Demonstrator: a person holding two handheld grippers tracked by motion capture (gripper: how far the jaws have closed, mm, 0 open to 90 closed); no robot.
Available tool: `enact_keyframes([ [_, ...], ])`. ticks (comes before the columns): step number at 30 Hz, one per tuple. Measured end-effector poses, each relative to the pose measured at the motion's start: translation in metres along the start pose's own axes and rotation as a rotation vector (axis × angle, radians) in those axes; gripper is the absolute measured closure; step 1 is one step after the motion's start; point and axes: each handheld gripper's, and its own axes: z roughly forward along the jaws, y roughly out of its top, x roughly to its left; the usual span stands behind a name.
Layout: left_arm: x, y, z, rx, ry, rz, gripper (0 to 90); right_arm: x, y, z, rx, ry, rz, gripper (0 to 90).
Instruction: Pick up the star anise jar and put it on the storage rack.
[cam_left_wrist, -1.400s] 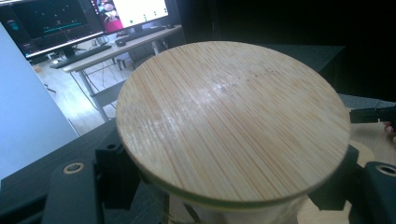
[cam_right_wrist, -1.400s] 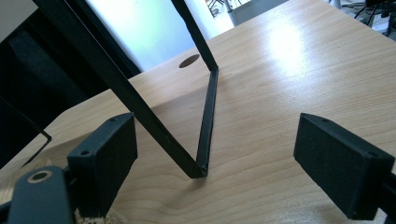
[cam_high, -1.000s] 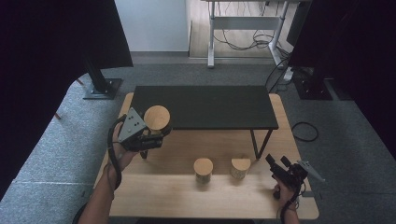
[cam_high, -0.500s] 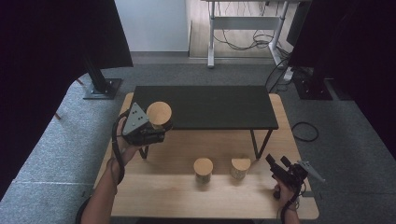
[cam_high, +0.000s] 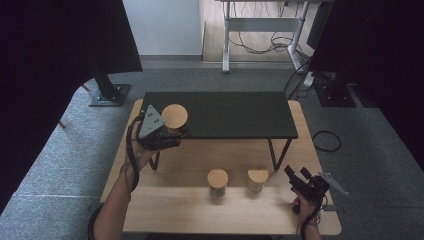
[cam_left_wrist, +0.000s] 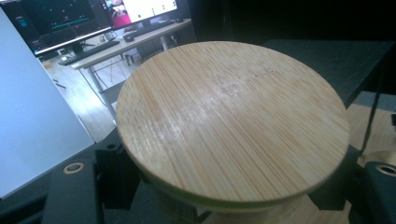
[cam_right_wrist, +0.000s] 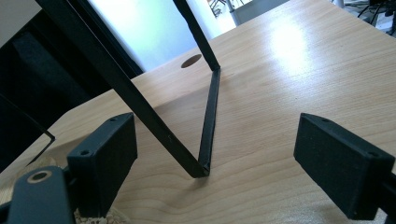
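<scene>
Wooden table (cam_high: 165, 220) carries a low black shelf (cam_high: 230, 112); its top is bare, with open room to the right. One bamboo-lidded jar (cam_high: 174, 118), clenched in the left gripper (cam_high: 167, 135), hangs over the shelf's left end, near the edge, seemingly about to be placed. Two more jars (cam_high: 217, 181) (cam_high: 257, 178) wait below. Right gripper (cam_high: 297, 178) rests released, empty, by the table's right edge.

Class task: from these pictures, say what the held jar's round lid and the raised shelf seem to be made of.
Lid: likely bamboo or similar wood, matte; fine straight parallel grain lines, pale tan. Shelf: flat black top, possibly painted board; thin legs look like black metal strip.
</scene>
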Motion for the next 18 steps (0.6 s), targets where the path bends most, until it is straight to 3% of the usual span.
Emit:
enact_keyframes([
  [18, 0.011, 0.003, 0.017, -0.005, 0.055, -0.034, 25.7, 0.000, 0.000, 0.000, -0.001, 0.002, 0.001, 12.9],
])
